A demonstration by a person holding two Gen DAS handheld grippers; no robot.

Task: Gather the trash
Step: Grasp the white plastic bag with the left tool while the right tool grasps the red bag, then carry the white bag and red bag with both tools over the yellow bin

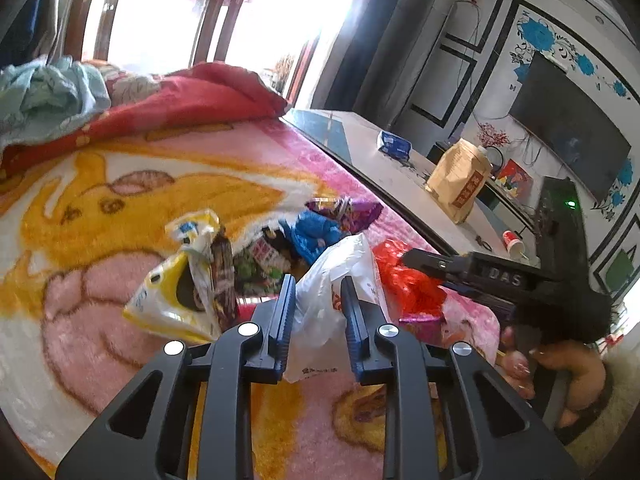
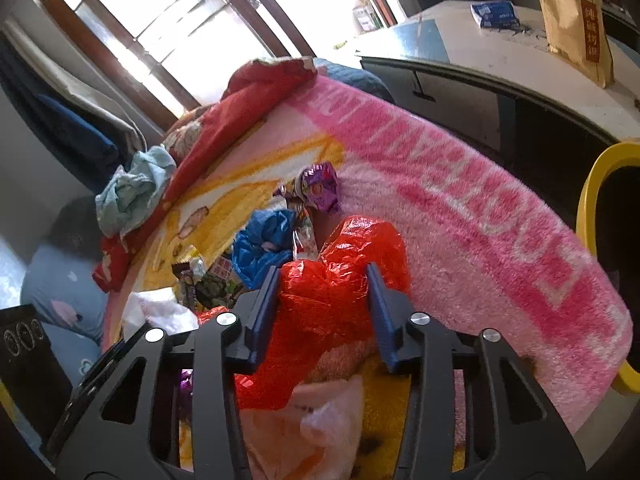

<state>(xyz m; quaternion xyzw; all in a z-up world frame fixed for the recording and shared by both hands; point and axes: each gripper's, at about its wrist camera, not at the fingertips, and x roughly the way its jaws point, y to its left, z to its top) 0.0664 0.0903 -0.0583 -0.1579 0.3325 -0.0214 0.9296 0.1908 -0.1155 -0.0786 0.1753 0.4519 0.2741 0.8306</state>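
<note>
Trash lies heaped on a pink and yellow blanket (image 1: 120,184). My left gripper (image 1: 318,282) is shut on a white plastic bag (image 1: 340,256) that bulges up between its blue pads. To its right lies a red plastic bag (image 1: 404,276), which the body of the right gripper (image 1: 496,278) reaches from the right. In the right wrist view my right gripper (image 2: 323,270) is shut on that red plastic bag (image 2: 340,292), which fills the gap between the pads. Loose around them are a yellow-white wrapper (image 1: 172,300), a blue bag (image 1: 312,236), a purple wrapper (image 1: 352,208) and a green packet (image 1: 260,264).
A red quilt (image 1: 180,96) and light blue cloth (image 1: 48,92) are bunched at the blanket's far end. A table beside the bed carries a brown paper bag (image 1: 460,180), a blue pack (image 1: 394,146) and a red cup (image 1: 514,242). A yellow-rimmed bin (image 2: 592,200) stands at the right.
</note>
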